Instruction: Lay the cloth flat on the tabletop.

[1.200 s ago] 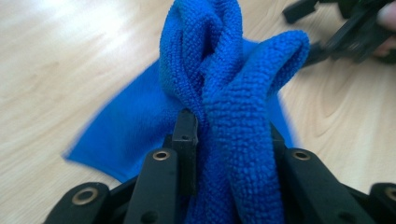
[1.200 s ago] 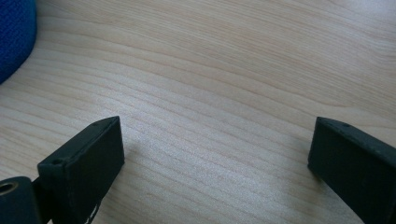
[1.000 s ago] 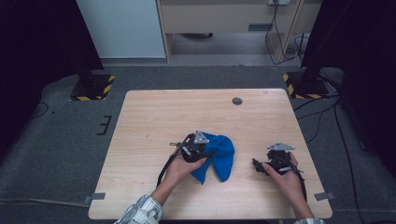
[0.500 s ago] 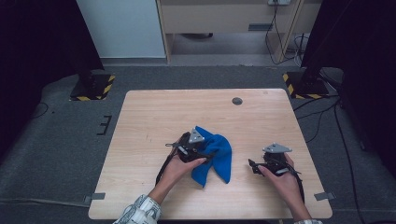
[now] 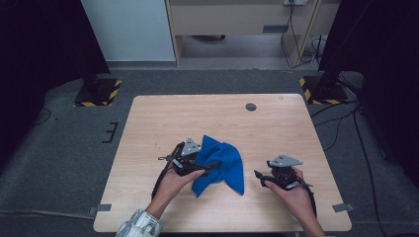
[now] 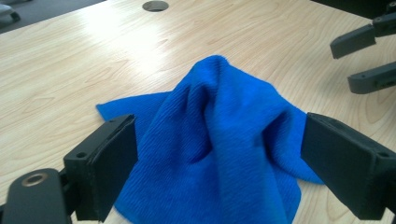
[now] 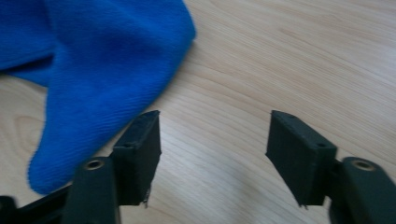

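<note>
A crumpled blue cloth (image 5: 226,167) lies on the wooden table (image 5: 163,123), bunched into a raised fold (image 6: 219,116). My left gripper (image 5: 211,166) is at the cloth's left edge. Its jaws (image 6: 219,135) have just been opening and now stand wide on either side of the fold without pressing it. My right gripper (image 5: 259,177) is a short way right of the cloth, pointing at it. Its jaws (image 7: 217,128) have just been closing but stand apart over bare wood, with the cloth's corner (image 7: 102,65) ahead on the left. The right gripper's two jaws (image 6: 369,60) also appear beyond the cloth in the left gripper view.
A round cable hole (image 5: 251,106) sits near the table's far edge. Bare wood surrounds the cloth on all sides. Black stands with yellow-striped bases (image 5: 99,94) and cables are on the floor beyond the table's corners.
The left gripper has opened, let go of the cloth and drawn back a little to the left. The right gripper has moved left toward the cloth, its jaws narrower.
</note>
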### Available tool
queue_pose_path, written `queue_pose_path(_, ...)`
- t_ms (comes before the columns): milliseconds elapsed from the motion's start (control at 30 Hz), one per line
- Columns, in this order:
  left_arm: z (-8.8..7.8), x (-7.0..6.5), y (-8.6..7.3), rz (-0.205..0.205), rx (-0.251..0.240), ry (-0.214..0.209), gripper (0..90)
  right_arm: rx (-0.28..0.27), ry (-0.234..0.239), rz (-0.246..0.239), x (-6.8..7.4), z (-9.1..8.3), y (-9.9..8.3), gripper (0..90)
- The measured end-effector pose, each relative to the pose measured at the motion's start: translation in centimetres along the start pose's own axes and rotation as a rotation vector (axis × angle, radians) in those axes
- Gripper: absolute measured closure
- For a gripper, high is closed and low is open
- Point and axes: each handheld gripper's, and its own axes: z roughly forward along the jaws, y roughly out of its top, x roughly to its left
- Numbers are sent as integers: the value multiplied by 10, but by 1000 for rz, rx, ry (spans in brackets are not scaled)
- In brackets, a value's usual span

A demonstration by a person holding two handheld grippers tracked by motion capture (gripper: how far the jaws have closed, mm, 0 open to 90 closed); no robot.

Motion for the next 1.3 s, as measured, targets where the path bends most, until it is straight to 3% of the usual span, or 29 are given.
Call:
queue_pose_path(133, -12, -1, -8, 5, -5, 11, 108, 1, 45, -28, 10, 2, 2, 440)
queue_pose_path(300, -29, -8, -32, 23, 36, 36, 163, -3, 105, -78, 25, 6, 4, 560)
queue_pose_path(467, -36, -21, -52, 15, 92, 17, 211, 4, 152, -119, 41, 10, 5, 578)
queue_pose_path(567, -30, -29, -54, 55, 123, 19, 237, 16, 169, -140, 51, 13, 4, 503)
queue_pose_path(733, -19, -26, -56, 83, 165, 23, 389, 47, 190, -169, 60, 21, 0, 383)
queue_pose_path(800, -19, -22, -55, 72, 158, 19, 503, 68, 197, -191, 65, 26, -2, 333)
queue_pose_path(867, -18, -20, -55, 70, 157, 18, 530, 73, 199, -195, 66, 26, -3, 337)
queue_pose_path(933, -16, -19, -55, 65, 171, 10, 601, 82, 196, -202, 67, 27, -4, 424)
queue_pose_path(1100, -14, -16, -54, 65, 179, 7, 744, 70, 201, -193, 62, 26, -2, 777)
queue_pose_path(1300, -17, -16, -52, 63, 165, 4, 808, 41, 202, -170, 56, 20, 1, 817)
